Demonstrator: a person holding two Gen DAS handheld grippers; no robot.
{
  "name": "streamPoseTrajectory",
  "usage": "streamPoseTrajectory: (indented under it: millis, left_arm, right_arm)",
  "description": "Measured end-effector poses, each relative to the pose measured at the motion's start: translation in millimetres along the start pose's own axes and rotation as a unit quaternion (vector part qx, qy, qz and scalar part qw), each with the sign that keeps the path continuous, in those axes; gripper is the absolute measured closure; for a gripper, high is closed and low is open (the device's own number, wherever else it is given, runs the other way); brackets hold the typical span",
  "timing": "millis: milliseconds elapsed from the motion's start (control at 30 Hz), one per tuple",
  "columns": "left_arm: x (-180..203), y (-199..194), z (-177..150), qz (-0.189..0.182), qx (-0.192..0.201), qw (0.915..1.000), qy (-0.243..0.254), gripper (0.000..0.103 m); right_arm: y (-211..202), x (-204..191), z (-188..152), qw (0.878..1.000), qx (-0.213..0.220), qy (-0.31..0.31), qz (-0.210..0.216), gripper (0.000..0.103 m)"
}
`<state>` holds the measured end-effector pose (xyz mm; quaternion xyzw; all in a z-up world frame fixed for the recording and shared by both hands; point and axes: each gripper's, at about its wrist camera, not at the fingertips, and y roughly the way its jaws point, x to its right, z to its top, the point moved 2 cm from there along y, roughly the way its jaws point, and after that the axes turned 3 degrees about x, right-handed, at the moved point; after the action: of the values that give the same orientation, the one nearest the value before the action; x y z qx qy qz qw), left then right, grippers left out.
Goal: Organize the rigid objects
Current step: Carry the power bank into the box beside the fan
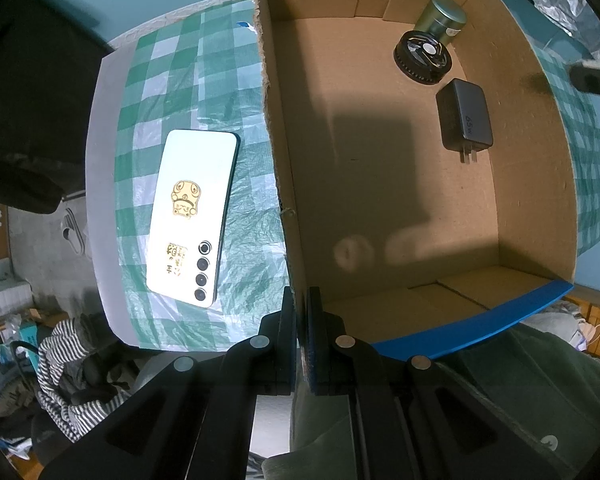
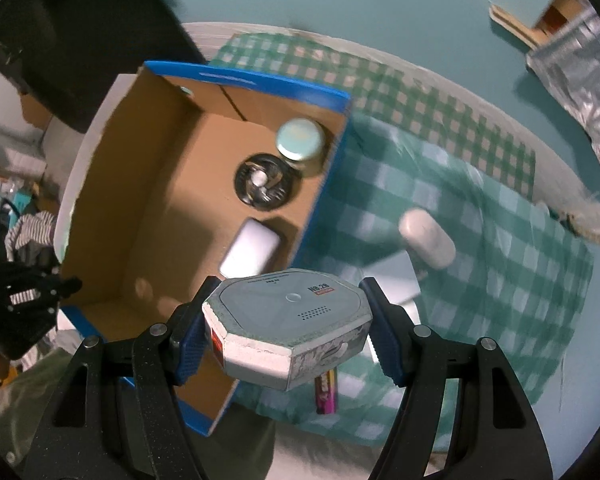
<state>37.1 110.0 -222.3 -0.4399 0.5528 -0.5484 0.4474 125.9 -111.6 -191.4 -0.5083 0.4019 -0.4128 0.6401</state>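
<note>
While the left gripper (image 1: 301,300) pinches the near wall of the cardboard box (image 1: 284,184) between its closed pads, the right gripper (image 2: 290,320) clamps an octagonal grey-and-white box (image 2: 288,320) from both sides, holding it above the box's blue outer corner. Inside the cardboard box sit three things — a round tin (image 2: 300,140) in the far corner, a black fan-like disc (image 2: 264,188) just beside it, and a dark charger (image 1: 464,116). A white phone (image 1: 192,216) lies face down on the green checked cloth (image 1: 180,80); a battery (image 2: 326,394) and a white oval case (image 2: 428,238) lie there too.
</note>
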Motion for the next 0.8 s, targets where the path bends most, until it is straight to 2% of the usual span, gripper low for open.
streamPoseTrajectory:
  millis: [367,633,800]
  left_arm:
    - [-1.1,0.6,-1.4,0.000,-0.002,1.0000,-0.003,0.099]
    - [-1.7,0.0,-1.7,0.000,-0.002,1.0000,-0.005,0.099]
    - [-1.5,0.2,-1.8,0.000,-0.002,1.0000,-0.004,0.099]
  right_arm:
    - [22.8,-41.3,23.7,0.997,-0.019,-0.077,-0.002,0.033]
    - [50.0,-58.0,22.3,0.990,-0.051,-0.132,-0.019,0.033]
    - [58.7,-58.2,20.7,0.988,-0.061,-0.142,-0.027,0.033]
